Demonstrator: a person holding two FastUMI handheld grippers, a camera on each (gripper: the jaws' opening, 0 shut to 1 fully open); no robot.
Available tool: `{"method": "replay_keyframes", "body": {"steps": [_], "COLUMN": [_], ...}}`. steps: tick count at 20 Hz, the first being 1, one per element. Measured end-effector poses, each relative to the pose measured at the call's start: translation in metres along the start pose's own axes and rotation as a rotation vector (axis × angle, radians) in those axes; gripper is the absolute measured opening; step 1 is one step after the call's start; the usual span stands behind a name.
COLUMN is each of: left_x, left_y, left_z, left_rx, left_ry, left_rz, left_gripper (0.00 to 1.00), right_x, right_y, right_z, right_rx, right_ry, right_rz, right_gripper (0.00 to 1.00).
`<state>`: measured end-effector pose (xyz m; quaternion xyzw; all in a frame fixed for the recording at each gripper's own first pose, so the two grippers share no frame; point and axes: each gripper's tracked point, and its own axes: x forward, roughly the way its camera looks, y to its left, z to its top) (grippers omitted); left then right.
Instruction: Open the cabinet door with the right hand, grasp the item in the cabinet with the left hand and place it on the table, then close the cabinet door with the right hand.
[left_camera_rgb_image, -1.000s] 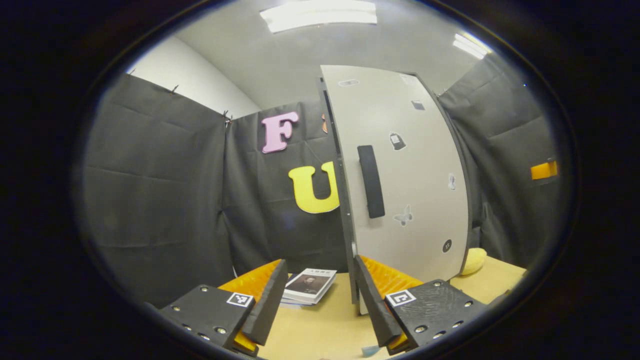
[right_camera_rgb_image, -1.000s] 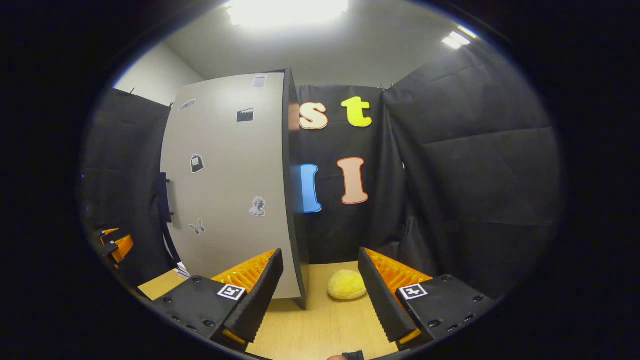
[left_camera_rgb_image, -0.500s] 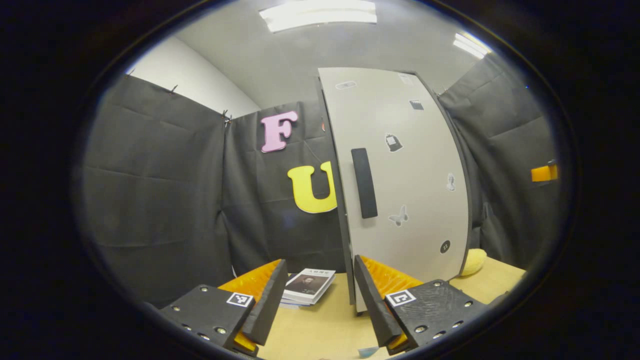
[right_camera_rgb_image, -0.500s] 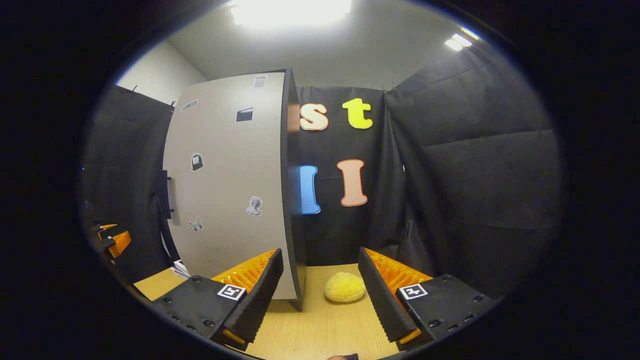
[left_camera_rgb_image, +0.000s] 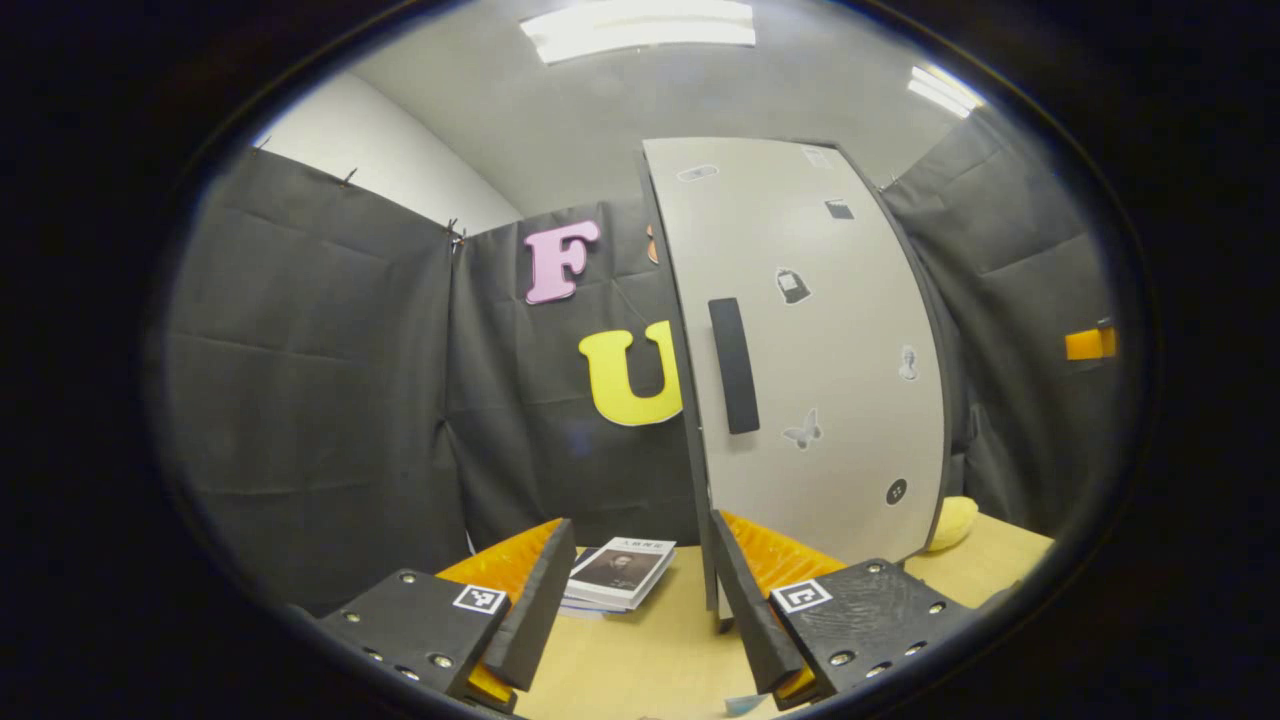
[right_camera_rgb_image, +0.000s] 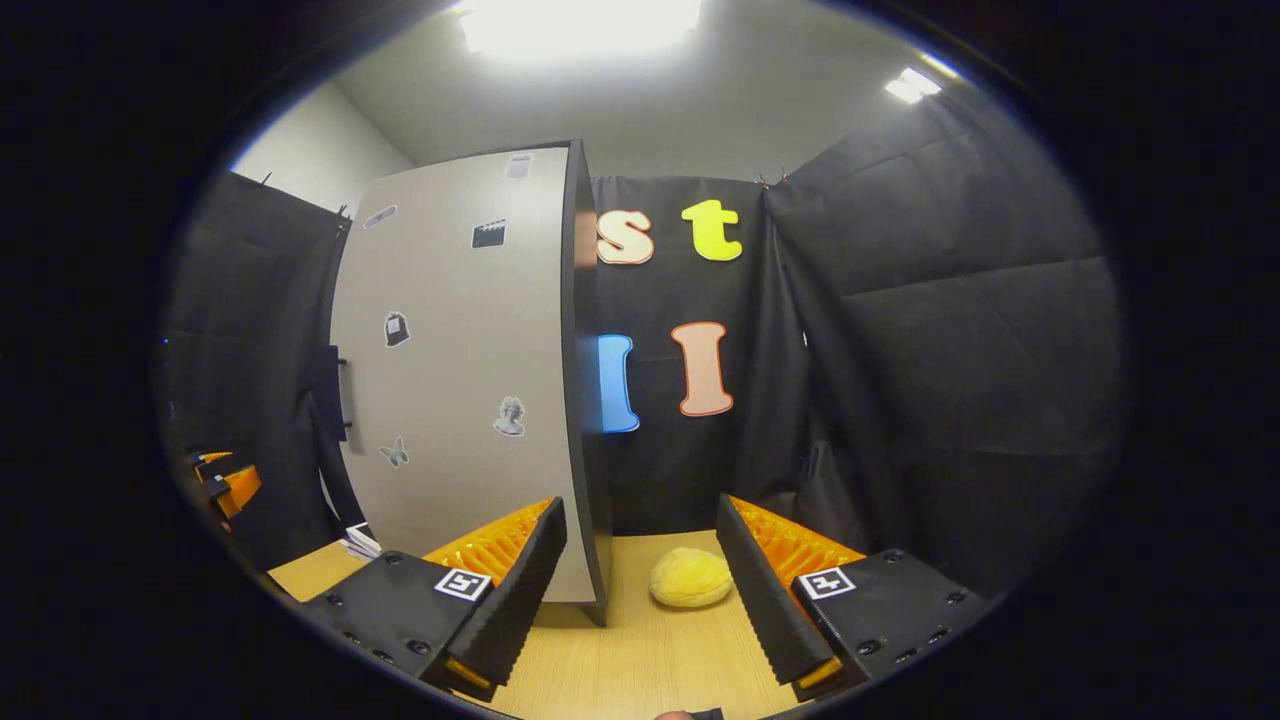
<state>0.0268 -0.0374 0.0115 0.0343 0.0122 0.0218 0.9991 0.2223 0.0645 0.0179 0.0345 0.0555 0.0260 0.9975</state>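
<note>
- Little has moved since before: cabinet door (left_camera_rgb_image: 810, 350) stays closed, upright, its handle (left_camera_rgb_image: 733, 365) running vertically.
- Left tool (left_camera_rgb_image: 640, 610) and right tool (right_camera_rgb_image: 640, 600) hang spread, empty.
- Yellow item (right_camera_rgb_image: 690, 577) lies on bench (right_camera_rgb_image: 640, 660) beside cabinet.

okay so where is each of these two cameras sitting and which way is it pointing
Left gripper view: rides the left gripper, low over the table, facing the cabinet door, its handle and a book.
Right gripper view: rides the right gripper, facing the door's right edge and a yellow item.
Shared: door, table, yellow item.
</note>
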Motion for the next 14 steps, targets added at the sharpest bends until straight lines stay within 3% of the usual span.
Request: {"method": "replay_keyframes", "body": {"steps": [14], "left_x": [-0.0033], "left_y": [0.0008], "left_z": [0.0015], "left_rx": [-0.007], "left_ry": [-0.001], "left_rz": [-0.006], "left_gripper": [0.80], "right_x": [-0.0056], "right_y": [0.0003], "right_z": [0.0022], "right_rx": [-0.002], "right_ry": [-0.009], "right_rz": [-0.013], "right_gripper": [0.95]}}
